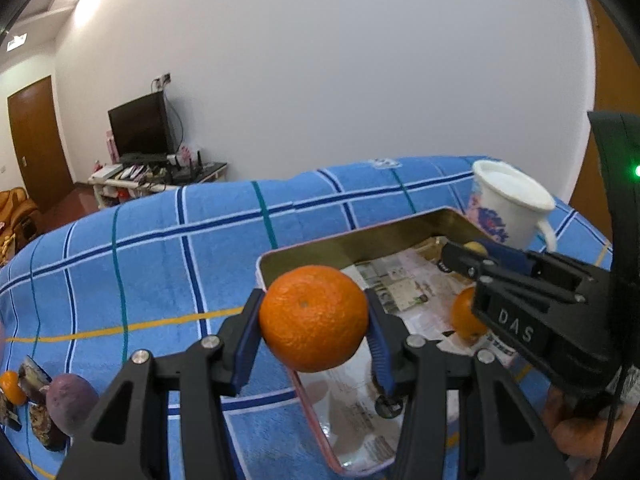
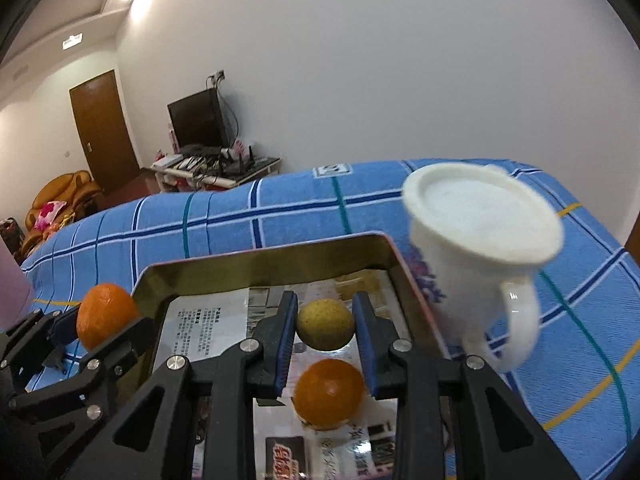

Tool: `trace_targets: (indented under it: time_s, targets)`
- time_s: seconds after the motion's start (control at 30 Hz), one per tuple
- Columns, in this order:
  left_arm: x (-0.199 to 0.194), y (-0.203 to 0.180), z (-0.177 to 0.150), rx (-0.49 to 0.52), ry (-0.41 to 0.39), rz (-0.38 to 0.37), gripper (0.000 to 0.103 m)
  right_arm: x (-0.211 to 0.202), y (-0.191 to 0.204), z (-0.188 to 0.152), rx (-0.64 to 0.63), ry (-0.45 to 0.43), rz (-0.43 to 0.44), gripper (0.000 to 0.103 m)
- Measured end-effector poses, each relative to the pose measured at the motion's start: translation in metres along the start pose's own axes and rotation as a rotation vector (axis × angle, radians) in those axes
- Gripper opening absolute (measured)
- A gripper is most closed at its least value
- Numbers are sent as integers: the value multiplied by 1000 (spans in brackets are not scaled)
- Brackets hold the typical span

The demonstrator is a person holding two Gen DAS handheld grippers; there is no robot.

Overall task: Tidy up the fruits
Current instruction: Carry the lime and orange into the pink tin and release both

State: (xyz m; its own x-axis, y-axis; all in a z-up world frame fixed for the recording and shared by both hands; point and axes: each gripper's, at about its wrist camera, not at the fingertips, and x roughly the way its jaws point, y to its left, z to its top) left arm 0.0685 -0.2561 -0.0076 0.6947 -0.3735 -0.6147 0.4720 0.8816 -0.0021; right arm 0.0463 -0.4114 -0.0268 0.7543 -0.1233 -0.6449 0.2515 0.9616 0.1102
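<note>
The left gripper (image 1: 314, 320) has its blue pads pressed on both sides of a large orange (image 1: 313, 317), held in the air above the near-left corner of a metal tin (image 1: 344, 246) lined with newspaper. The right gripper (image 2: 326, 330) is closed narrowly on a small yellow-green fruit (image 2: 325, 324), which hangs over the inside of the tin; directly below it a second orange (image 2: 329, 394) lies on the newspaper. A white mug (image 2: 480, 248) with a blue pattern stands just beside the tin's far right corner, close to the right gripper's outer finger. The tin sits on a blue checked cloth (image 1: 160, 248). At the left edge of that cloth a purple fruit (image 1: 70, 402) lies next to another small orange (image 1: 13, 388)
</note>
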Motion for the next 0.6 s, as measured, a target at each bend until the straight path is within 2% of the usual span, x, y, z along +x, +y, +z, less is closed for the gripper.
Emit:
trace_targets:
  time_s: [0.17,0.43,0.6]
  targets:
    - [6,-8,-1,24,-3,29,50,7,5,-2,-28,30,24,30]
    - [8,-13,0,51,-10,71,50,15,4,-4,3,73,97,30]
    - [7,-13,1,57,-15,87,50,14,4,-5,11,64,110,31]
